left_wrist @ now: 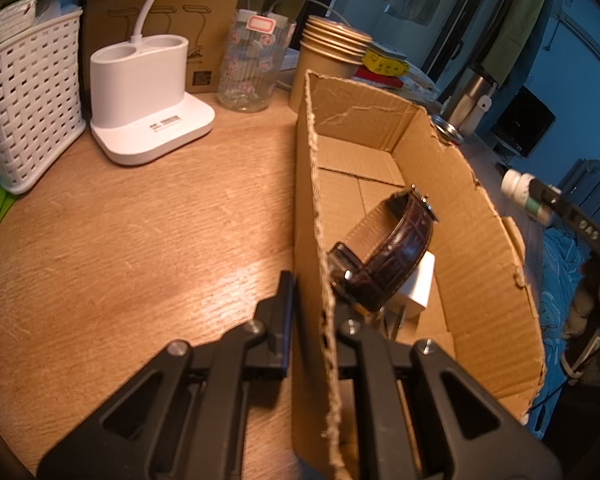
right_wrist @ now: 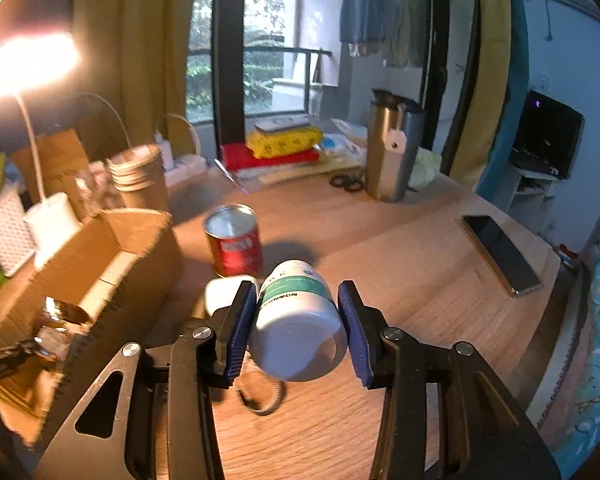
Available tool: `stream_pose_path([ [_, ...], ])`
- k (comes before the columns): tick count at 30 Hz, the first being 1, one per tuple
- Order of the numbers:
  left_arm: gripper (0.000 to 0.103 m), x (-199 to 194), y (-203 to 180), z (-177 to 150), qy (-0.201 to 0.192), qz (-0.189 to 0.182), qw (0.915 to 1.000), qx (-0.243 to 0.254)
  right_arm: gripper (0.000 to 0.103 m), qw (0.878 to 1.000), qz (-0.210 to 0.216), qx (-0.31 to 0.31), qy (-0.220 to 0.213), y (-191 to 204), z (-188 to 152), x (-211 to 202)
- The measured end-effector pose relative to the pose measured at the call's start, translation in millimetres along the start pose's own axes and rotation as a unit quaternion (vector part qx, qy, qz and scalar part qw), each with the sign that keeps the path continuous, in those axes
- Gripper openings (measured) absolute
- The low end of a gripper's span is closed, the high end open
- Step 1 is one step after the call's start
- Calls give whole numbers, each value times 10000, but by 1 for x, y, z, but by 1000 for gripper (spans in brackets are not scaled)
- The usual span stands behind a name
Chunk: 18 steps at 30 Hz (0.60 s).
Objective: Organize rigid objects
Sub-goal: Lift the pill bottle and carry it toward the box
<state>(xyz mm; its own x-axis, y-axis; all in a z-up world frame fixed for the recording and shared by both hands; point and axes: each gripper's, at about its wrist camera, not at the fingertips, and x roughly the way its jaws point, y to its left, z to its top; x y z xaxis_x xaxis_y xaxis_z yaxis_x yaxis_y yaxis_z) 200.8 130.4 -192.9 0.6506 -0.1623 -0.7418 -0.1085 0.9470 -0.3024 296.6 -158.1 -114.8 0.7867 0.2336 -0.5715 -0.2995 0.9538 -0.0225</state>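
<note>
My left gripper (left_wrist: 314,304) is shut on the near left wall of an open cardboard box (left_wrist: 472,216), one finger outside and one inside. In the box lie a brown leather watch (left_wrist: 392,256) and a white charger block (left_wrist: 418,286). My right gripper (right_wrist: 298,320) is shut on a white pill bottle (right_wrist: 298,320) with a green label, held on its side above the wooden table (right_wrist: 400,264). The bottle also shows in the left wrist view (left_wrist: 522,190), beyond the box's right wall. The box shows at the left of the right wrist view (right_wrist: 100,256).
On the table: a red tin can (right_wrist: 234,242), a white case (right_wrist: 224,294), a dark ring-shaped band (right_wrist: 260,398), a phone (right_wrist: 500,254), a steel tumbler (right_wrist: 392,146), scissors (right_wrist: 346,182). A white lamp base (left_wrist: 148,96), white basket (left_wrist: 24,104), jar (left_wrist: 252,64) and paper cups (left_wrist: 332,56) stand behind.
</note>
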Motion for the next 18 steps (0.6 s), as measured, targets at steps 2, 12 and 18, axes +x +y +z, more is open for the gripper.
stream_pose_path([
  [2,9,0,0,0,0,-1,10000,0,45,9999,91,-17,-71,5,4,-6],
  [12,9,0,0,0,-1,-1,10000,-2,45,9976,603,-226,-264,40,12,-32],
  [18,9,0,0,0,-1,0,10000,-2,45,9942,947,-435,-250,66,10,-42],
])
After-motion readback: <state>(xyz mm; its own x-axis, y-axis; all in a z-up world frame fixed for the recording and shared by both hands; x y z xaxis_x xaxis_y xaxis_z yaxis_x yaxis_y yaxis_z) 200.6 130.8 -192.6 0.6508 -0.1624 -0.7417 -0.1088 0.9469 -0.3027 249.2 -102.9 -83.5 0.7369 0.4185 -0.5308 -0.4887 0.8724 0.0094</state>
